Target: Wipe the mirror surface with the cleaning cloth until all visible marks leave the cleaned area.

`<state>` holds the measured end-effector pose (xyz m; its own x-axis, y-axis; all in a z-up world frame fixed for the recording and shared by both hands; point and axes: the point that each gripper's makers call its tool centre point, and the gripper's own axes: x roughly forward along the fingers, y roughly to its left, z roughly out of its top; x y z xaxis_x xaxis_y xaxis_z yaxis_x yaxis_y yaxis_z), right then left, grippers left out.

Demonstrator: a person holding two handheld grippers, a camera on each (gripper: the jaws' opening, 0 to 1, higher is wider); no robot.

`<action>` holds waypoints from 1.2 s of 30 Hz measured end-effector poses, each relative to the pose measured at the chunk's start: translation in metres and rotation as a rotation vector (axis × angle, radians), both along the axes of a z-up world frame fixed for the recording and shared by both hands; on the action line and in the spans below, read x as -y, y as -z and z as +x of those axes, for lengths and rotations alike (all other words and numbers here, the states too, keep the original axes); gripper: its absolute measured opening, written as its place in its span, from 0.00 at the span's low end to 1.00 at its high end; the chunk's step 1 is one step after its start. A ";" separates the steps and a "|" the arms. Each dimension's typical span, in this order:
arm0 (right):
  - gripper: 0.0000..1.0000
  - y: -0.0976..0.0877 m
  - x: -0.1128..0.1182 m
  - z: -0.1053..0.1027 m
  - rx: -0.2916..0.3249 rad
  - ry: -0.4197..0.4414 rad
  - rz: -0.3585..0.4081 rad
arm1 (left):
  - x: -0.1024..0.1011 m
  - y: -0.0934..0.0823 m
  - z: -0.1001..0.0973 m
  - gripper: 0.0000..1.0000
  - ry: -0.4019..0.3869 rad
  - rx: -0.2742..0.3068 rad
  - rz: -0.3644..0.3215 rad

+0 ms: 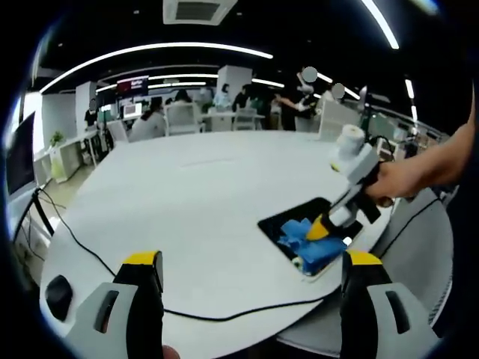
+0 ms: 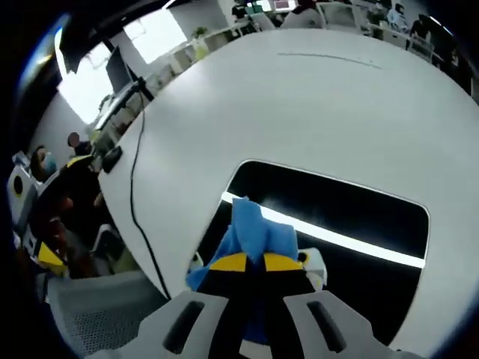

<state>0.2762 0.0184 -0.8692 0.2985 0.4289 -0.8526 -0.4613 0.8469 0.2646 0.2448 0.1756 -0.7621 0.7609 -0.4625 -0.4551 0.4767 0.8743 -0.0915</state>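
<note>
A dark rectangular mirror [image 2: 352, 206] lies flat on the white table, reflecting a bright ceiling light strip. In the right gripper view a blue cleaning cloth [image 2: 258, 232] is pinched between the yellow-tipped jaws of my right gripper [image 2: 254, 262], pressed onto the mirror's near end. The left gripper view shows the same mirror [image 1: 299, 217] at the table's right edge, with the blue cloth [image 1: 303, 235] on it and the right gripper [image 1: 318, 228] held down on it by a hand. My left gripper [image 1: 251, 262] stands open above the table, well left of the mirror, holding nothing.
The round white table [image 1: 194, 187] carries a black cable [image 1: 90, 254] running along its near edge. A grey mesh chair [image 2: 97, 310] stands beside the table. People sit at desks in the background office.
</note>
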 end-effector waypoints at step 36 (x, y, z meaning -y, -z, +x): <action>0.01 -0.001 0.005 -0.039 -0.078 0.002 0.031 | 0.003 0.002 -0.003 1.00 0.016 -0.003 0.006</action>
